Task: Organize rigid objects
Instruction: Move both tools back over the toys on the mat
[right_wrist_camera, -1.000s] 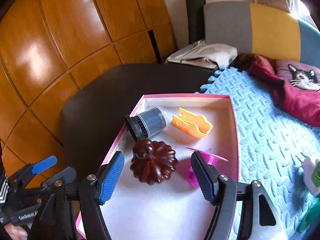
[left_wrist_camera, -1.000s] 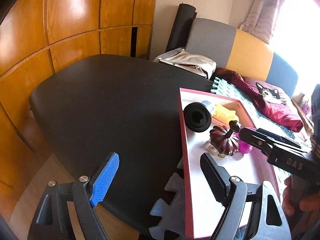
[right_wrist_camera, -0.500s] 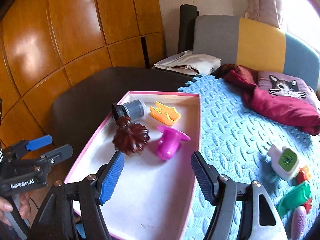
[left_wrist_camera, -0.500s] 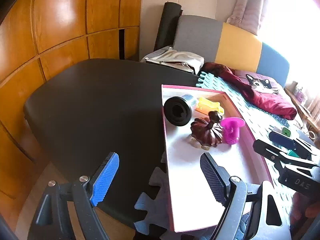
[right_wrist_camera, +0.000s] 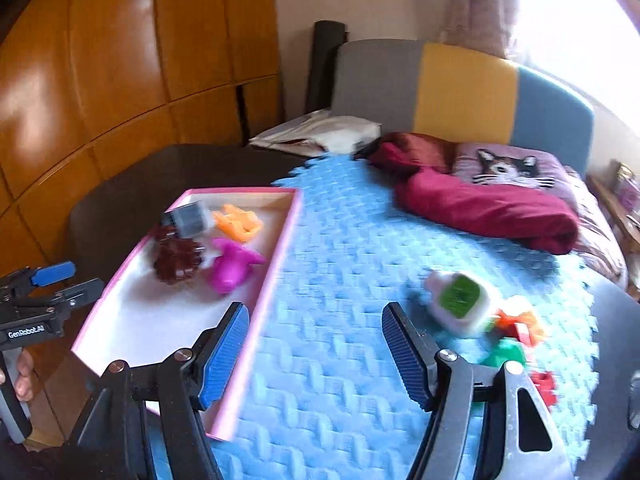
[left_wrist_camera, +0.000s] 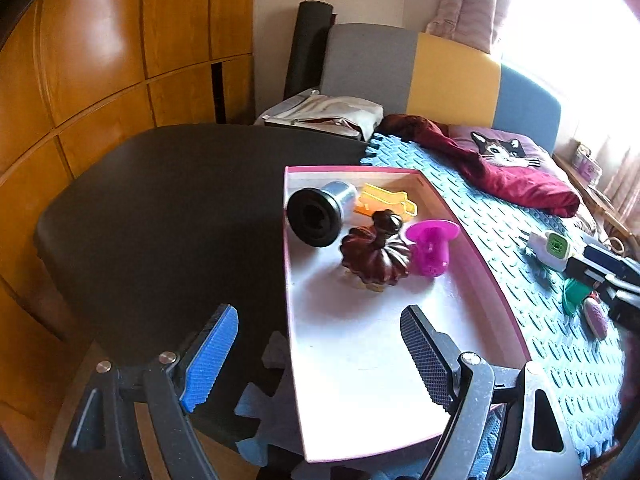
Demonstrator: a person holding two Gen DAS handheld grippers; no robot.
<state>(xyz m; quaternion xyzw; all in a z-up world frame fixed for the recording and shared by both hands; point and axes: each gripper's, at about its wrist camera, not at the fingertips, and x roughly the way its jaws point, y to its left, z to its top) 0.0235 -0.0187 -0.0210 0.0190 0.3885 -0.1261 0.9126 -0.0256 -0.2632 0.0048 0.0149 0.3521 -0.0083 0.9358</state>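
In the left wrist view, the left gripper (left_wrist_camera: 318,356) is hovering over the near end of the pink-rimmed tray (left_wrist_camera: 494,272), its jaws standing wide with nothing between them. Inside the tray, toward its far end, a black-and-grey cylinder (left_wrist_camera: 320,214), an orange piece (left_wrist_camera: 384,202), a dark brown pumpkin-shaped lid (left_wrist_camera: 376,258) and a magenta cup (left_wrist_camera: 432,246) are lying close together. Beyond the tray's right rim, on the blue foam mat (left_wrist_camera: 520,216), a white device with a green face (left_wrist_camera: 550,246) is waiting, with the right gripper (left_wrist_camera: 608,276) reaching in next to it. Compared with a second ago, the tray is sitting further left in this view and more of the mat is showing.

In the right wrist view, motion-blurred, the right gripper (right_wrist_camera: 312,356) is pointing at bare mat just right of the tray (right_wrist_camera: 256,308), jaws wide and empty. The white device (right_wrist_camera: 460,298) is lying ahead and to the right of the fingers, well right of the tray, with small orange, green and red pieces (right_wrist_camera: 516,344) just beyond it. This hand is clearly the nearer one, so the next pickup is probably its job. A second ago it was over the pumpkin lid inside the tray; it has swung right, off the tray.
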